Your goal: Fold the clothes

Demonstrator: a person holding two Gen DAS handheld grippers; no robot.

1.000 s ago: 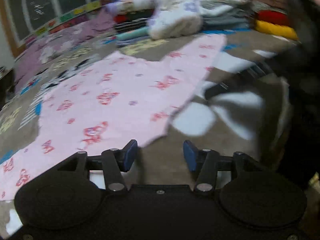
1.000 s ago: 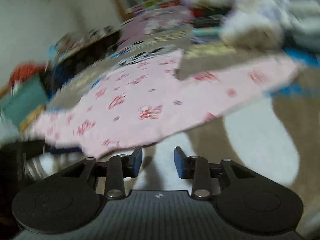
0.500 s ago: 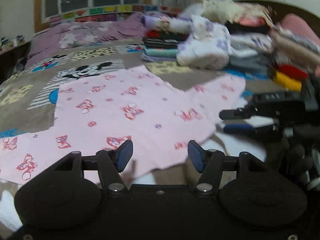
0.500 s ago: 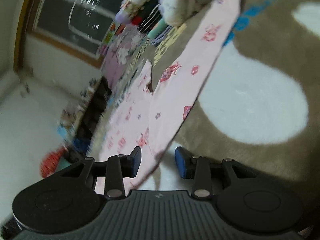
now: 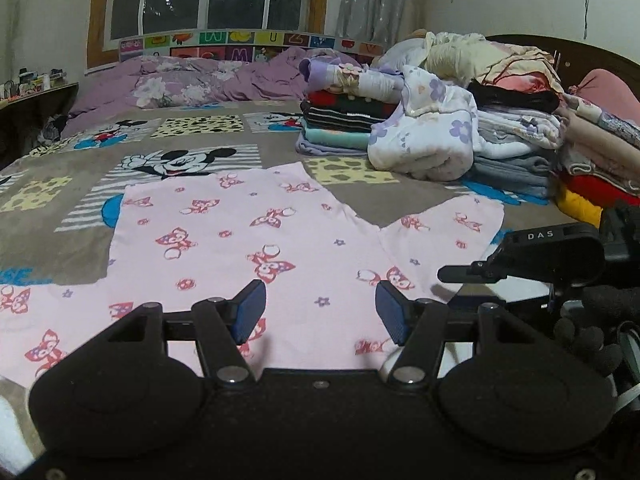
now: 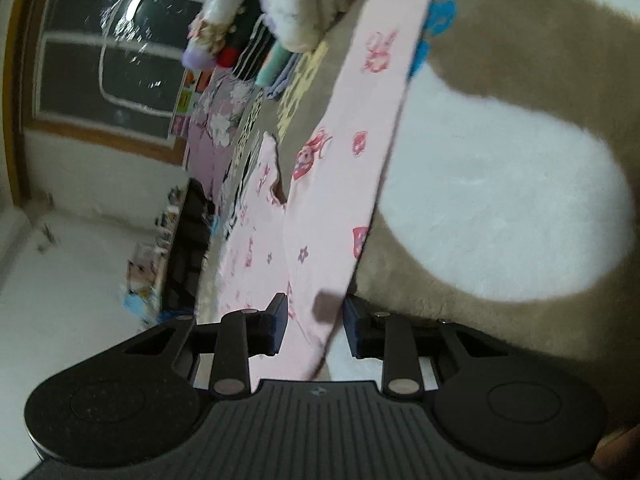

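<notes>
Pink pants (image 5: 248, 248) flat on bed (image 5: 48, 248), thin, limp, light: take by hem corners; left gripper (image 5: 320, 312) jaws apart above cloth, right gripper (image 6: 314, 328) jaws closing around leg edge, apparently not yet pinching.

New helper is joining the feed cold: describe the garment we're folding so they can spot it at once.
On the brown cartoon-print bedspread, in front of the stacked folded clothes, lies a pair of pink pants, spread flat with the legs splayed. It is the only unfolded piece, pale pink with red butterfly prints; the right gripper is closing around one edge.
</notes>
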